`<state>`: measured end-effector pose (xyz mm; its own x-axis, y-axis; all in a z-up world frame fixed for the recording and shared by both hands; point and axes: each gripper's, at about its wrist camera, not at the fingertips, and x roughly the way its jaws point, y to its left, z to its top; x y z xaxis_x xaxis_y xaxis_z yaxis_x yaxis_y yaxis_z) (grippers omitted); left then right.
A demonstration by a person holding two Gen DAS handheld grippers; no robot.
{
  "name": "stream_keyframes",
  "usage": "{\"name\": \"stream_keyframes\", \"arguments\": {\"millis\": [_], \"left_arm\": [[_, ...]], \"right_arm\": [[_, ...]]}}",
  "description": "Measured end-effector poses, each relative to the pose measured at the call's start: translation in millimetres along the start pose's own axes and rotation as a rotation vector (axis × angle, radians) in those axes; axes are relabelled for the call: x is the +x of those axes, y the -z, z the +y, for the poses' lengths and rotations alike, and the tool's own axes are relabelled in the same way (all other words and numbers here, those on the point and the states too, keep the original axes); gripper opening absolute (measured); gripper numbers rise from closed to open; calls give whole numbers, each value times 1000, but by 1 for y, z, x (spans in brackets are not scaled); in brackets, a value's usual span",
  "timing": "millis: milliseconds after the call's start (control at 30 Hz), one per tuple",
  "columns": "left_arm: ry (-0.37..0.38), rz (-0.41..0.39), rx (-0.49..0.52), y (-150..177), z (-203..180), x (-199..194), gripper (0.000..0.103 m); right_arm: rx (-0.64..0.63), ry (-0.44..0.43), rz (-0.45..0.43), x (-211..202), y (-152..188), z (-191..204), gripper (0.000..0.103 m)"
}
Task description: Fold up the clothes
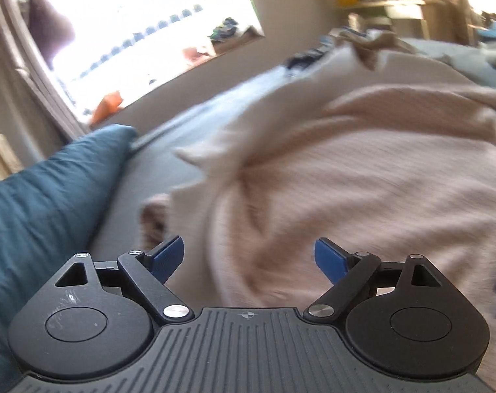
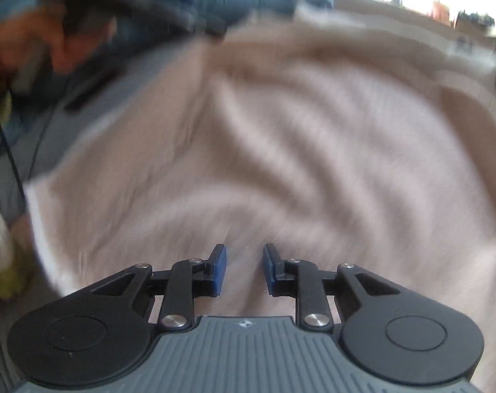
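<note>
Grey bed (image 1: 143, 190): pink garment (image 1: 362, 180) beneath left claw (image 1: 249, 258).

The pale pink garment (image 1: 362, 177) is soft, finely ribbed knit cloth, the teal pillow (image 1: 42, 203) smooth matt fabric, and the left gripper (image 1: 249, 258) matt black plastic with shiny metal pins.

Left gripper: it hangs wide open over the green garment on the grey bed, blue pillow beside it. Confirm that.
Wrong in one respect: the garment is pale pink, not green, as the left wrist view shows. The left gripper is wide open above it on the grey bed, blue pillow beside.
</note>
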<state>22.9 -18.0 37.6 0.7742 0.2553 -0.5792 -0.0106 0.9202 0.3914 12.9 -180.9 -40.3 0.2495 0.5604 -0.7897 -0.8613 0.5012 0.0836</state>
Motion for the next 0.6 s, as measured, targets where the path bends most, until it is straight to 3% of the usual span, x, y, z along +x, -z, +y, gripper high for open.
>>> {"name": "stream_keyframes", "arguments": {"millis": [67,133,233,333,467,600], "left_arm": [[24,2,39,5,-9,-4,88],[55,5,58,10,-15,-6,88],[171,39,29,14,-25,-1,88],[292,75,6,10,-51,11,88],[421,195,-33,20,-79,26,88],[441,266,12,44,-85,23,89]], "right_arm": [[56,-20,-17,-7,14,1,26],[120,-69,28,-22,25,2,26],[150,-65,43,-49,23,-9,25],[276,29,-101,-64,4,-41,25],[395,242,-71,-40,7,-76,26],[442,205,-41,-61,55,-60,26]]}}
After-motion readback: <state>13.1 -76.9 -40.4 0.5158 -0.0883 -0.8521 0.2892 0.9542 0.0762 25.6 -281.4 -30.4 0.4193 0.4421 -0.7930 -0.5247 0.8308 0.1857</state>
